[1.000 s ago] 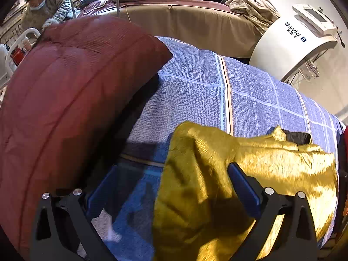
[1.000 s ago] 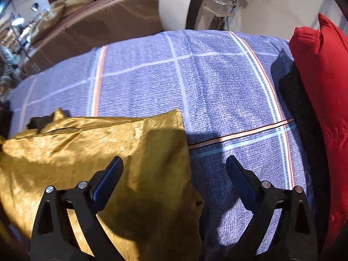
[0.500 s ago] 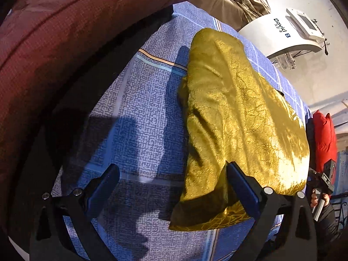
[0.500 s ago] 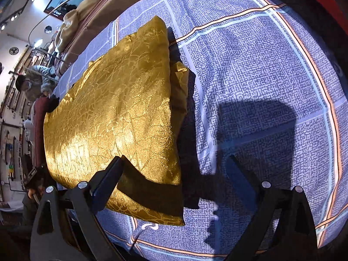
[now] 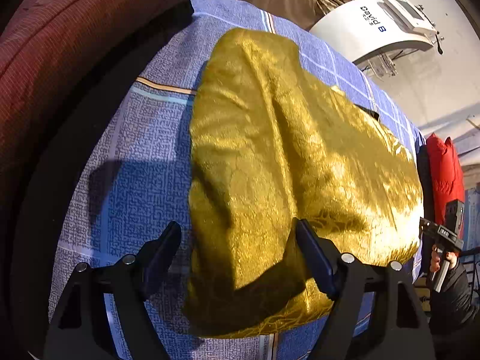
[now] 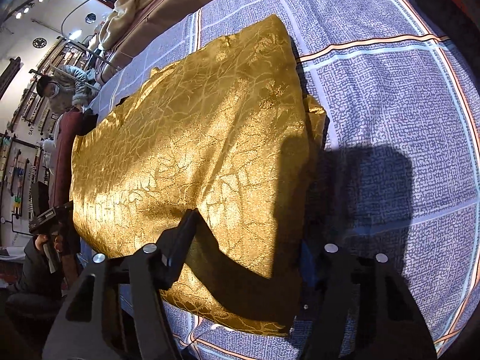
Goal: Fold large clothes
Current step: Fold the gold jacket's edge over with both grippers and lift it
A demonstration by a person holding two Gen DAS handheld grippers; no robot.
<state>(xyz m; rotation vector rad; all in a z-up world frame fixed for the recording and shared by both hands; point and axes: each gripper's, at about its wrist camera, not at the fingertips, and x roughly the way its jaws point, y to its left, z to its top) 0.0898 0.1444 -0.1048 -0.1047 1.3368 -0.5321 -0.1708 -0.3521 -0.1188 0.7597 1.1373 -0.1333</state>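
Observation:
A shiny gold garment lies folded flat on the blue checked bedsheet; it also shows in the right wrist view. My left gripper is open, its fingers straddling the garment's near left corner from above. My right gripper is open, its fingers straddling the garment's near right corner; the right finger is partly hidden behind the cloth. Neither holds the cloth.
A dark red pillow lies along the left, a bright red pillow at the far right. A white machine and another bed stand beyond. A person sits at the far left.
Both grippers have tilted down from looking across the bed to looking down at the garment and have come closer over its near corners. The garment has not moved.

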